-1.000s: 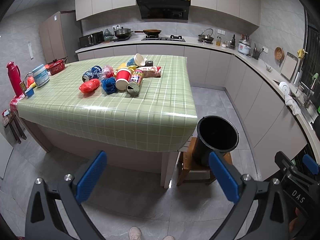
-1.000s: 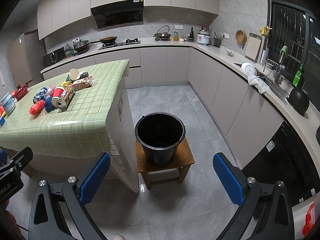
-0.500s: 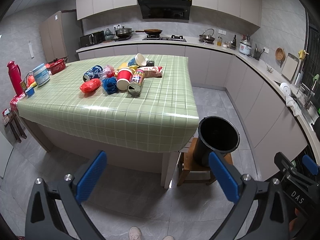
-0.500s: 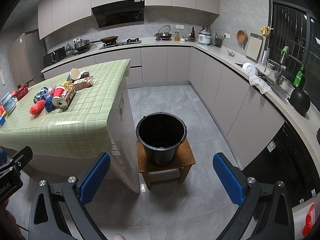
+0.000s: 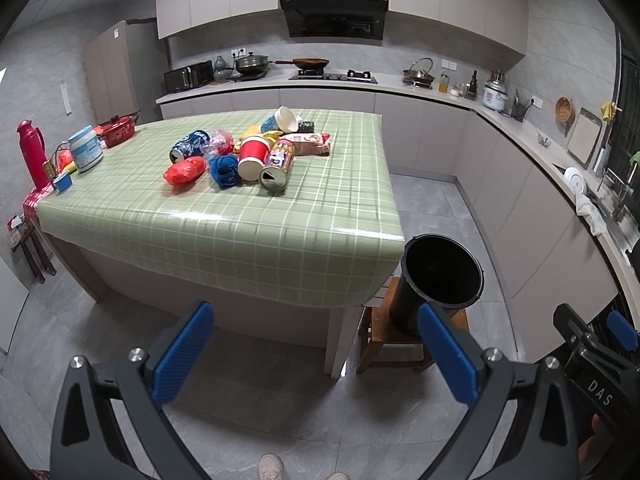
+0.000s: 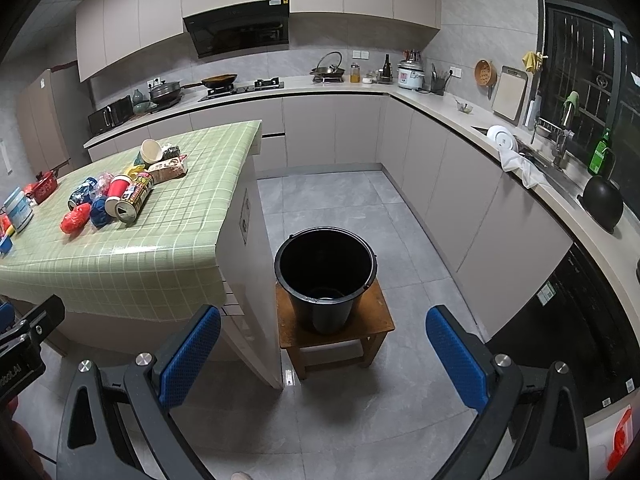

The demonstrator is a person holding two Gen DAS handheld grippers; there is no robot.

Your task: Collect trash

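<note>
A pile of trash lies on the green checked island table (image 5: 224, 232): a tall printed can (image 5: 278, 162) on its side, a red paper cup (image 5: 253, 157), a blue crumpled bag (image 5: 224, 170), a red crumpled bag (image 5: 184, 171), a blue can (image 5: 188, 146), a snack packet (image 5: 312, 145) and a paper bowl (image 5: 286, 119). An empty black bucket (image 6: 325, 270) stands on a small wooden stool (image 6: 376, 320) right of the table. My left gripper (image 5: 316, 354) is open and empty, well short of the table. My right gripper (image 6: 324, 360) is open and empty, in front of the bucket.
A red thermos (image 5: 31, 152), a white tub (image 5: 85, 153) and a red pot (image 5: 118, 130) stand at the table's far left. Kitchen counters (image 6: 520, 168) run along the back and right walls. Grey tiled floor (image 6: 344, 208) lies between island and counters.
Both grippers have edged slightly forward toward the table and bucket. Both stay open and empty.
</note>
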